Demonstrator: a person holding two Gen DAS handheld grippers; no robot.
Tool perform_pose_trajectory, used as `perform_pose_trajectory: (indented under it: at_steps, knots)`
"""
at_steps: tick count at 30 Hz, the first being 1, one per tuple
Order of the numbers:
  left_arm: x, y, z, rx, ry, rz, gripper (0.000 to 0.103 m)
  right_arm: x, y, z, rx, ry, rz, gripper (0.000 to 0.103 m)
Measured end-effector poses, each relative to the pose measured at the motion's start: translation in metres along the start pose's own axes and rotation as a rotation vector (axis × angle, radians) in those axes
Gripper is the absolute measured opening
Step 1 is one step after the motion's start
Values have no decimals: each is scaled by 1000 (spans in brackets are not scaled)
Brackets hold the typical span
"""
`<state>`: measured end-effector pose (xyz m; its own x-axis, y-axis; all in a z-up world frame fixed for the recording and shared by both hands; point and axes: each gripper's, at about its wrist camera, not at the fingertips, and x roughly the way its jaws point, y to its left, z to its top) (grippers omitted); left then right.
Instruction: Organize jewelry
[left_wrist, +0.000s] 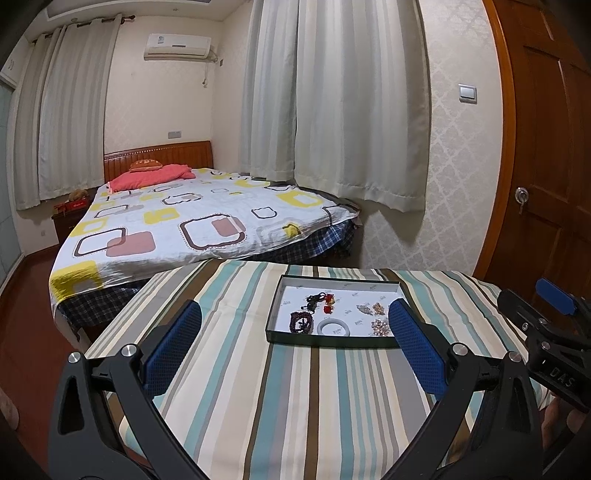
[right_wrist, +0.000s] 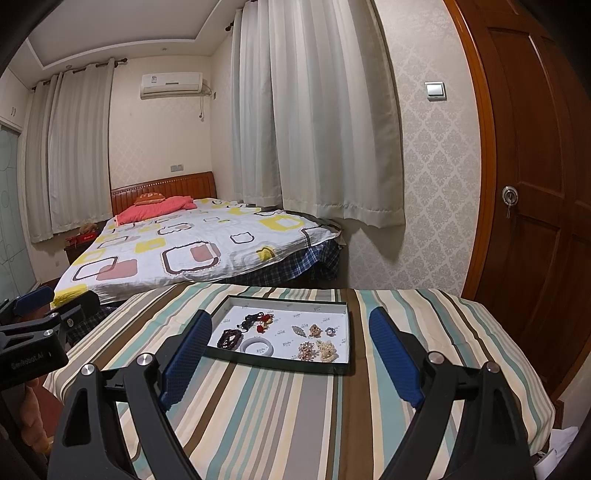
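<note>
A shallow dark-rimmed tray (left_wrist: 334, 341) (right_wrist: 280, 362) with a white floor sits on the striped table. In it lie a dark bead bracelet (left_wrist: 302, 322) (right_wrist: 229, 338), a pale bangle (left_wrist: 333, 327) (right_wrist: 257, 346), a black and red tassel piece (left_wrist: 320, 300) (right_wrist: 258, 319) and several small brooches (left_wrist: 380, 326) (right_wrist: 316, 349). My left gripper (left_wrist: 295, 317) is open and empty, held above the table short of the tray. My right gripper (right_wrist: 291, 328) is open and empty, also short of the tray.
The table wears a striped cloth (left_wrist: 288, 398) (right_wrist: 280, 413). A bed (left_wrist: 192, 221) (right_wrist: 192, 247) stands behind it, curtains (left_wrist: 332, 92) hang at the back, and a wooden door (left_wrist: 554, 166) (right_wrist: 535, 184) is on the right.
</note>
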<state>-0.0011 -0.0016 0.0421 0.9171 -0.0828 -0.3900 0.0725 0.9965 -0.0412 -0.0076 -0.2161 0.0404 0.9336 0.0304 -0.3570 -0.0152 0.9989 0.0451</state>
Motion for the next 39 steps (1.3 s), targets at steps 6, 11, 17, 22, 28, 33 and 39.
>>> perform_pose_trajectory:
  at_steps: [6,11,17,22,28,33,39]
  knots:
    - [-2,0,1,-7,-7,-1,99,0,0,0,1,0,1,84]
    - [-2,0,4,-12,-5,-4,99,0,0,0,0,0,1,84]
    - [-6,2,4,-18,-34,17,99,0,-1,0,1,1,0,84]
    - [-6,0,4,-19,-38,11,99,-1,9,-1,-2,6,3,84]
    - [-3,-1,4,-15,-44,6,99,2,8,-3,1,13,6,84]
    - [5,3,3,-16,-29,13,99,8,6,-5,8,21,7,84]
    - [28,9,0,-33,12,20,99,25,-1,-10,15,46,1,84]
